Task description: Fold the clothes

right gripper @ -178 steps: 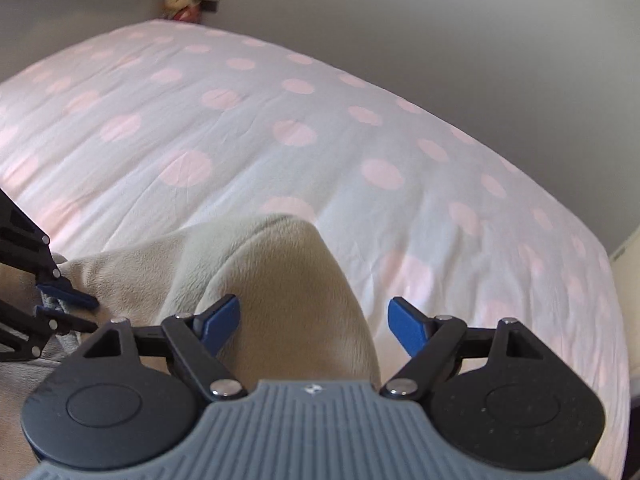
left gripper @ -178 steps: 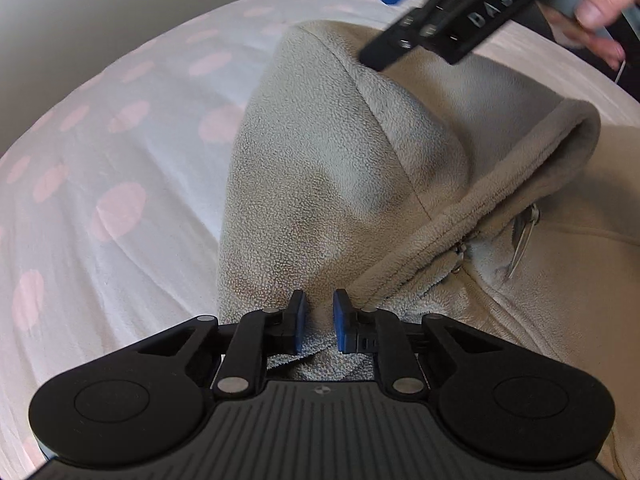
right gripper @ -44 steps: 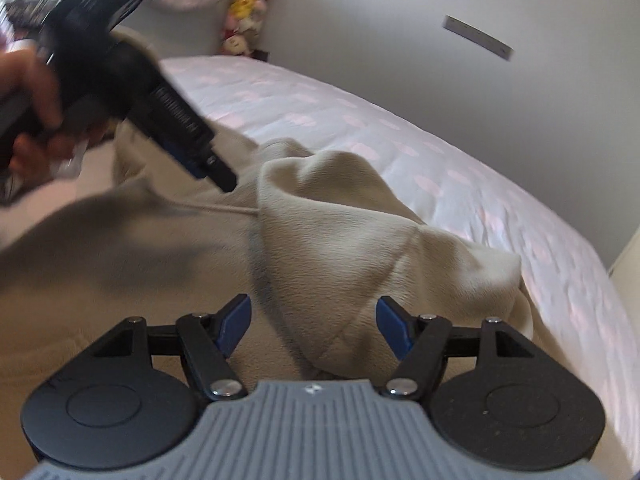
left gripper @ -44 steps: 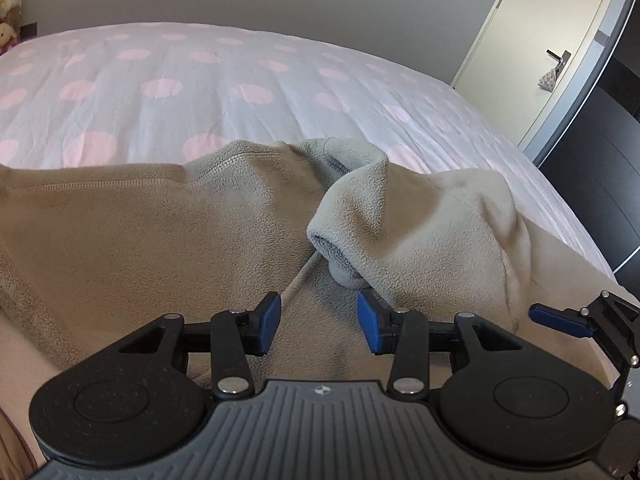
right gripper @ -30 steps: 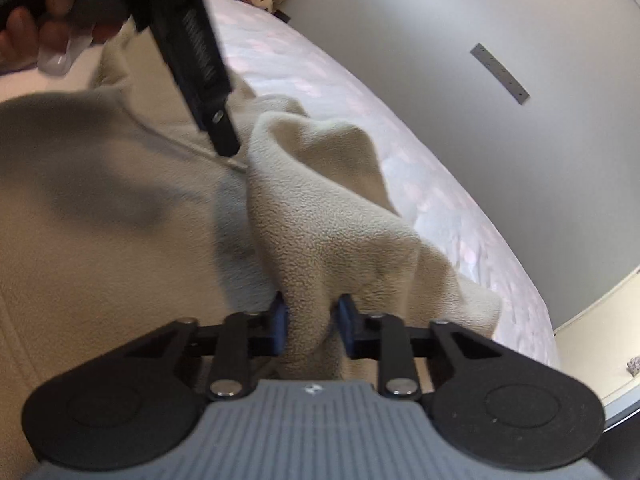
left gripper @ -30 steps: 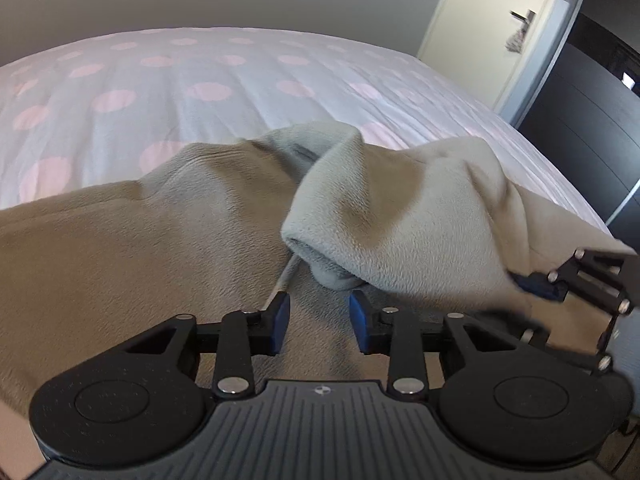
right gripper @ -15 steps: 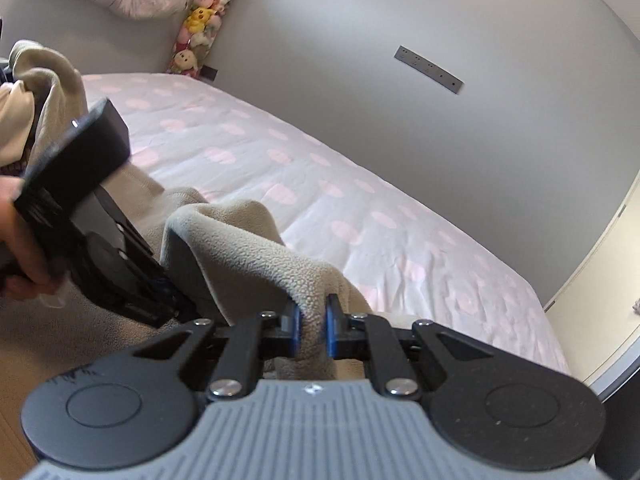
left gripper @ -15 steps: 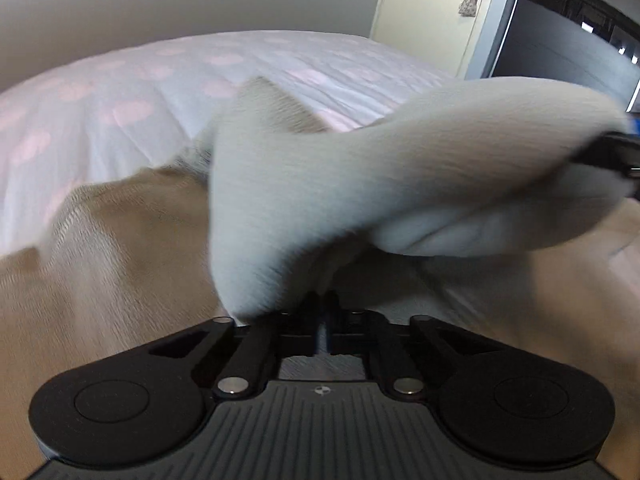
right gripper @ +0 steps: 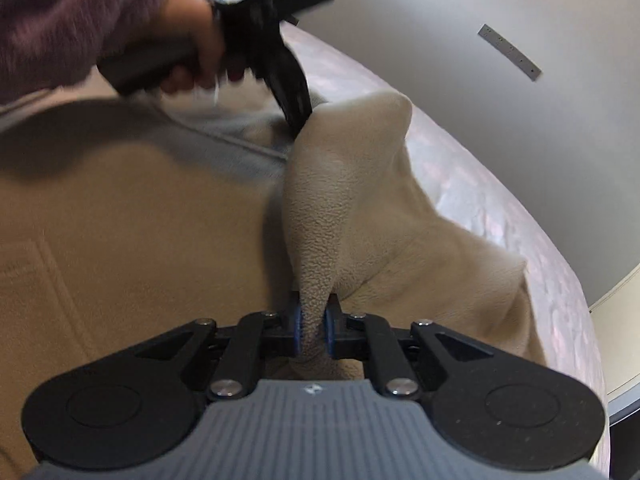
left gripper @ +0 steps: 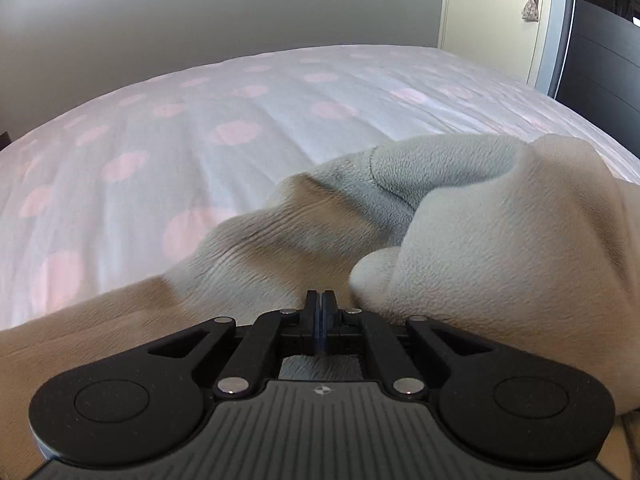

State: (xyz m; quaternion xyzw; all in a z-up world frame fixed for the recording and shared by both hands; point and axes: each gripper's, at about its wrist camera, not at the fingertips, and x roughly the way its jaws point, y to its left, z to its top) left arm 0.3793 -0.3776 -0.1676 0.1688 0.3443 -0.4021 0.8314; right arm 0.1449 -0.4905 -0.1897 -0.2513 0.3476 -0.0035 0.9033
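Right gripper (right gripper: 312, 320) clamped narrow on a raised ridge of the beige fleece hoodie (right gripper: 120, 208), blue pads (right gripper: 297, 326) pinching the pile on both sides. Left gripper (left gripper: 319, 308) fingers pressed fully together; cannot tell if any fabric is between them, though the hood (left gripper: 500, 248) bunches just right of the tips. In the right wrist view the left gripper tip meets the top of the same ridge, held by a hand (right gripper: 196, 46) in a mauve fuzzy sleeve (right gripper: 72, 12). Hoodie lies on the polka-dot duvet (left gripper: 200, 140), hood end toward the bed edge nearest the door (left gripper: 496, 16)
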